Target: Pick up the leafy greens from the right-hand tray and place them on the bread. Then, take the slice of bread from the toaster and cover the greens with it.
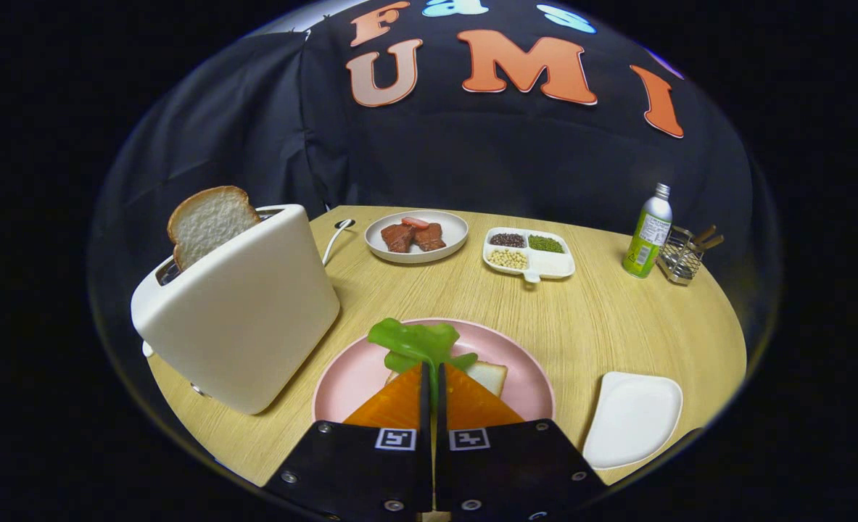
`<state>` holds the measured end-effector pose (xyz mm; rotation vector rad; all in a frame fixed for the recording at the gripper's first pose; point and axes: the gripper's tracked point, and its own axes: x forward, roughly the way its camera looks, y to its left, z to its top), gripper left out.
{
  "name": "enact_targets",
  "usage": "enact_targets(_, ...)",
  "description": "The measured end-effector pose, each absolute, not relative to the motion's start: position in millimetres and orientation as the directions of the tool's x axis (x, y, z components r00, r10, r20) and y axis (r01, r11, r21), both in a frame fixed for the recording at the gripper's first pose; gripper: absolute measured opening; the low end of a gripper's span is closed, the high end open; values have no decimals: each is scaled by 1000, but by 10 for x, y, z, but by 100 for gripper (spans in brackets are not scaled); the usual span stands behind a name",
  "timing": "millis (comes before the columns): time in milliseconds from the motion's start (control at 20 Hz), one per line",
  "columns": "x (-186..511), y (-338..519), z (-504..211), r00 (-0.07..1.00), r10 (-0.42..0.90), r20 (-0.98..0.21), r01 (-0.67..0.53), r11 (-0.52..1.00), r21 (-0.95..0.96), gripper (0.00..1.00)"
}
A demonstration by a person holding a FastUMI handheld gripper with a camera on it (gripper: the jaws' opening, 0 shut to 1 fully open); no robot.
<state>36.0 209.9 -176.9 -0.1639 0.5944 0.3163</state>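
Observation:
My gripper (432, 368) is shut on the leafy greens (418, 342), whose stem is pinched between the fingertips while the leaf spreads out just ahead of them. The greens hang over a pink plate (349, 377) that holds a slice of bread (488, 375), partly hidden behind the fingers. To the left of the plate stands a white toaster (244, 312) with another slice of bread (209, 223) sticking up out of its slot. The white right-hand tray (633, 419) lies bare beside the plate on the right.
Beyond the pink plate sit a white plate of meat pieces (415, 235) and a divided dish of beans and grains (529, 253). A green bottle (647, 233) and a wire holder (682, 254) stand at the far right. The toaster's cord (336, 235) trails behind it.

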Motion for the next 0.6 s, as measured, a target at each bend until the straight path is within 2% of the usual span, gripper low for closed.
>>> enact_targets(200,351,2129,-1925,767,242,-594,-343,937,-61,4)
enact_targets(450,362,2079,-1981,769,213,-603,-319,945,-74,17)
enact_targets(500,357,2069,-1959,772,208,-600,-313,947,-75,24)
enact_targets(600,350,2042,-1945,776,192,-601,-300,950,-83,31)
